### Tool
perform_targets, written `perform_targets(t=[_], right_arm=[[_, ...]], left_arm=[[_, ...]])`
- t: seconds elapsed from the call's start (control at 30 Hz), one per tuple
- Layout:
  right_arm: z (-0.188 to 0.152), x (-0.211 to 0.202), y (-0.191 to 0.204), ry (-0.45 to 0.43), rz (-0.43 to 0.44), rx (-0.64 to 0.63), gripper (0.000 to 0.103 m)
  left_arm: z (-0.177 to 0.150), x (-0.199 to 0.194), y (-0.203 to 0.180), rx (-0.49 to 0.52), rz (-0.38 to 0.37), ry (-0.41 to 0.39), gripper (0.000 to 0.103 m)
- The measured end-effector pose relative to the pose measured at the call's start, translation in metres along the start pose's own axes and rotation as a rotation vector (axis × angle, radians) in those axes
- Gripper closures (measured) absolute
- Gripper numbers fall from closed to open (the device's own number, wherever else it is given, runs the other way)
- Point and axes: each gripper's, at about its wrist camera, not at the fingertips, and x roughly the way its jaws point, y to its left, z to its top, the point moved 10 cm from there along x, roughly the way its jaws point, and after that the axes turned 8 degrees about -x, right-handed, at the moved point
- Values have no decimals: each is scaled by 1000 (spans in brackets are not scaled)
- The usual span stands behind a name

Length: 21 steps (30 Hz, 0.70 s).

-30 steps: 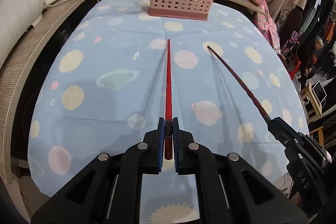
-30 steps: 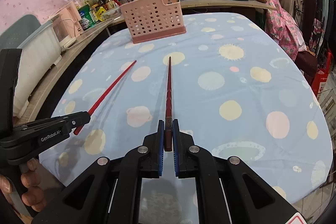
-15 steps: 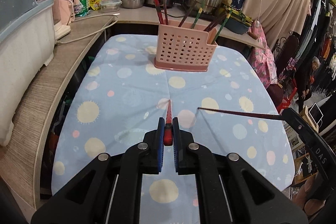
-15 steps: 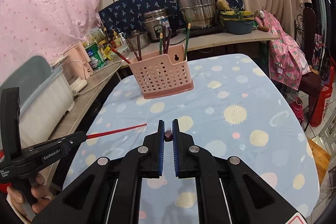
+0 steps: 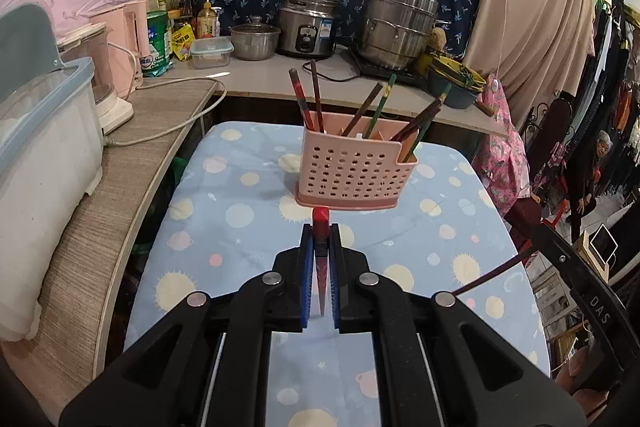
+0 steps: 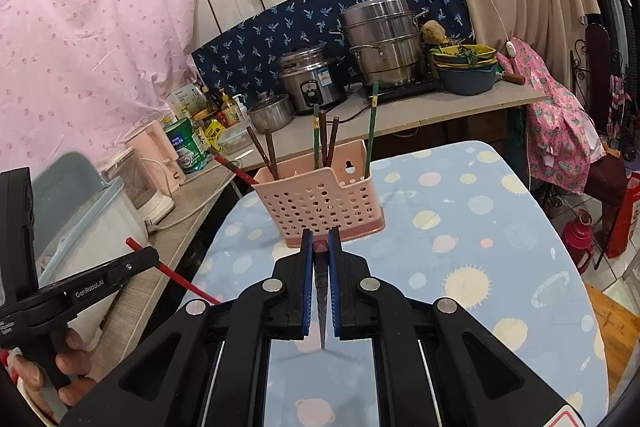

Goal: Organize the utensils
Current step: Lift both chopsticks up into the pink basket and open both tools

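Left gripper (image 5: 321, 239) clamped tight on bright red chopstick (image 5: 320, 217), raised above table, pointing at holder. Right gripper (image 6: 321, 243) clamped tight on dark maroon chopstick (image 6: 321, 247), likewise raised. Pink perforated plastic utensil holder (image 5: 352, 171) stands upright on blue planet-print tablecloth (image 5: 240, 227), several chopsticks inside. Steel pots (image 5: 396, 25) on counter behind.

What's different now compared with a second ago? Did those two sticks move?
Both were lifted off the table and swung upright: the red chopstick in the left gripper and the dark chopstick in the right gripper. Jaws stayed shut on them. The pink basket hasn't moved.
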Motion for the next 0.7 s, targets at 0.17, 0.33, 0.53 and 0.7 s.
perform_targets(t=[0.17, 0.33, 0.53, 0.7], right_arm=[[35, 6, 2, -46, 6, -5, 96], [75, 12, 5, -99, 20, -9, 96], [136, 17, 13, -183, 39, -14, 96], [190, 25, 15, -254, 32, -13, 96]], left_arm=[[38, -2, -6, -3, 0, -60, 96], [78, -5, -14, -8, -7, -112, 96], [137, -17, -27, -14, -12, -216, 96], [185, -18, -35, -31, -16, -286, 96]])
